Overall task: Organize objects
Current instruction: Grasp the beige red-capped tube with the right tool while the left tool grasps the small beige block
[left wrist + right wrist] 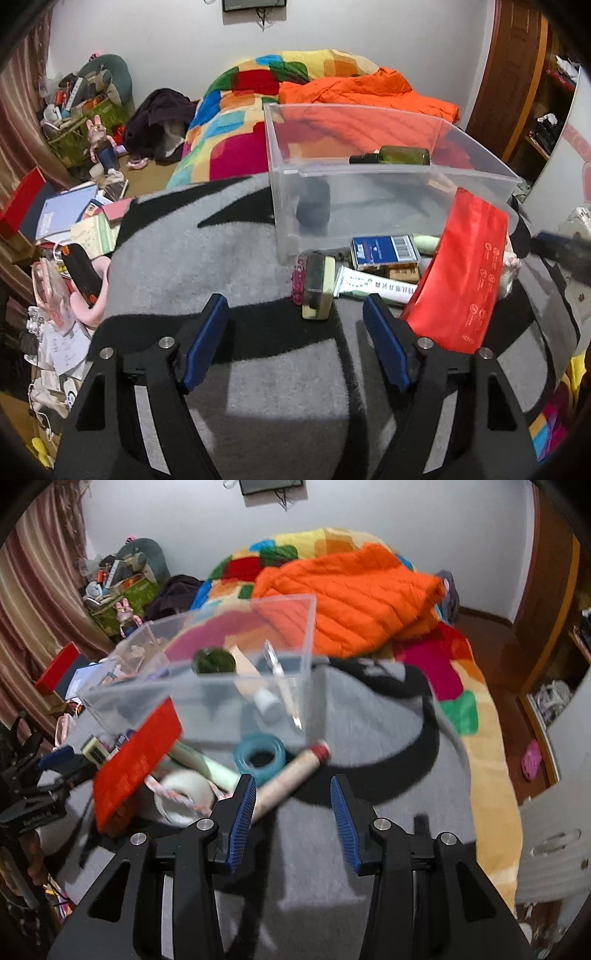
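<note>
A clear plastic bin stands on the grey and black blanket; a green glass bottle shows in it. In front lie a small green tin, a white tube, a blue box and a red packet. My left gripper is open and empty, just short of the tin. My right gripper is open and empty, near a teal tape roll, a beige tube with a red cap and a white tape roll. The bin and red packet show there too.
A colourful quilt and an orange jacket lie behind the bin. Books and clutter crowd the left side. A wooden door and shelves stand at the right. The left gripper shows at the right wrist view's left edge.
</note>
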Demonstrator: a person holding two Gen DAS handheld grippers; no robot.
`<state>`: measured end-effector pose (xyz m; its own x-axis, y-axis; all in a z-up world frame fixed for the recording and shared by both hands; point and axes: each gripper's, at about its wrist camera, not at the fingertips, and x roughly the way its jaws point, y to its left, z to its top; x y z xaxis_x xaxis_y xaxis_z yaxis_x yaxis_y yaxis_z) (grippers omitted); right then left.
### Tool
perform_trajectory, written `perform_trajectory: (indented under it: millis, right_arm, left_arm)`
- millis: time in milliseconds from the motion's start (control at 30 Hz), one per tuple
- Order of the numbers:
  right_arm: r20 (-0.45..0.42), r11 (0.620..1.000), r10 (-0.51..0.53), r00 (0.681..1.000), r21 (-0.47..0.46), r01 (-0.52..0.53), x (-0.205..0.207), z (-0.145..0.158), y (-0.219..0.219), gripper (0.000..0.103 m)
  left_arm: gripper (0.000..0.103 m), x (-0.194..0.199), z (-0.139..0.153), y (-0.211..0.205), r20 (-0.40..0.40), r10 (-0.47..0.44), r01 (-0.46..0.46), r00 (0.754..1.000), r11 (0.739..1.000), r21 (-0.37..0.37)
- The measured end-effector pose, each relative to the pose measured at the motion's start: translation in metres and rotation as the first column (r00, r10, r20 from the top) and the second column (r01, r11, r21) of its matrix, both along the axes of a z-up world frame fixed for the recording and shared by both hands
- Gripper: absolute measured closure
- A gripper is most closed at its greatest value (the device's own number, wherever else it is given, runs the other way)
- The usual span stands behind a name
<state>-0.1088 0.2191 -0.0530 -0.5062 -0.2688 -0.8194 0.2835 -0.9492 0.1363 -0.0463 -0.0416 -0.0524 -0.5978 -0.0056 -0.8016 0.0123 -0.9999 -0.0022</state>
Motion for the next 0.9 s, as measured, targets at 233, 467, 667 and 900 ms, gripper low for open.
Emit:
perform_trajectory:
  millis: [233,467,667,900]
  right_arm:
    - [0.053,1.0,-0.007,0.999,-0.021,0.009,-0.01,-0.02,-0.003,0.061]
    - [0.073,0.999,0.002,0.997,-0.04,0.001,-0.018,-0.024,-0.017,0.054]
    - [0.078,0.999,-0.023,0.997,-0.045,0.026,-0.017,-0.031,-0.014,0.06]
    - [0.083,0.998,-0.05,0.995,-0.039,0.054,-0.011,-0.031,0.001,0.087]
  left_arm:
    - [0.06,-0.01,-0.002,0.004,0.024,-0.002,0.002,1.0,1.0,0.005]
    - [0.083,-0.011,-0.002,0.002,0.025,0.003,-0.003,1.0,1.0,0.023]
    - [0.084,-0.004,0.001,0.002,-0.007,0.006,-0.006,1.0,1.0,0.02]
    - [0.087,0.008,0.007,0.009,-0.033,-0.018,0.019,0.999,0.999,0.026]
